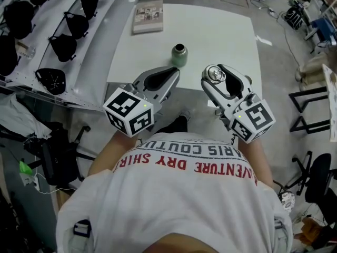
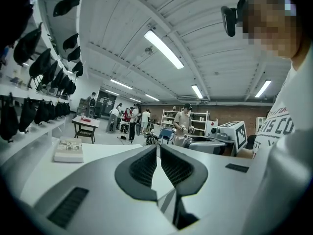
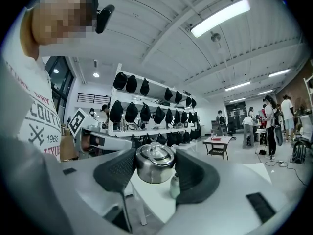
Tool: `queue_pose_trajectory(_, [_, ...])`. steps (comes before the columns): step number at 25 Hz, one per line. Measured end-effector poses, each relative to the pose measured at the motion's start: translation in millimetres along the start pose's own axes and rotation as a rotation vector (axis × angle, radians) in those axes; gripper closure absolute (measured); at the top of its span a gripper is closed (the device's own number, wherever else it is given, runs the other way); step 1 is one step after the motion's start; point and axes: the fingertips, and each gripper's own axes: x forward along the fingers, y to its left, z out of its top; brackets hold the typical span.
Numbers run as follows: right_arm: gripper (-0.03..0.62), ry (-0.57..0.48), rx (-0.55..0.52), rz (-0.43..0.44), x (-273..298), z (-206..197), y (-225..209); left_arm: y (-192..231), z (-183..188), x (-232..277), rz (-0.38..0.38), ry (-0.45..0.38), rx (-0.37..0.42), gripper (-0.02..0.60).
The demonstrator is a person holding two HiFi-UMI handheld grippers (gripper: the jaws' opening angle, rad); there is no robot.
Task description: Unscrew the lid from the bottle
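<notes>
Right gripper [image 1: 215, 71] was pinching the metal lid [image 3: 154, 163], clear of the green bottle [image 1: 179, 56]; bottle stood uncapped on the white table [image 1: 226, 30]; left gripper [image 2: 158, 151] was pressed together, empty.

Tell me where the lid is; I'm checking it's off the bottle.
The silver lid is clamped in the right gripper, right of centre in the head view, near the white table's front edge and apart from the green bottle.
</notes>
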Motion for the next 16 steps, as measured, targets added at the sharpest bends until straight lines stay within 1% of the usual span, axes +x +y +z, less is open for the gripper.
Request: queue_pose_trajectory(16, [0.338, -0.006, -0.005, 0.002, 4.9, 1.9, -1.3, 6.4, 3.6, 3.1, 0.01, 0.006, 0.01, 0.535])
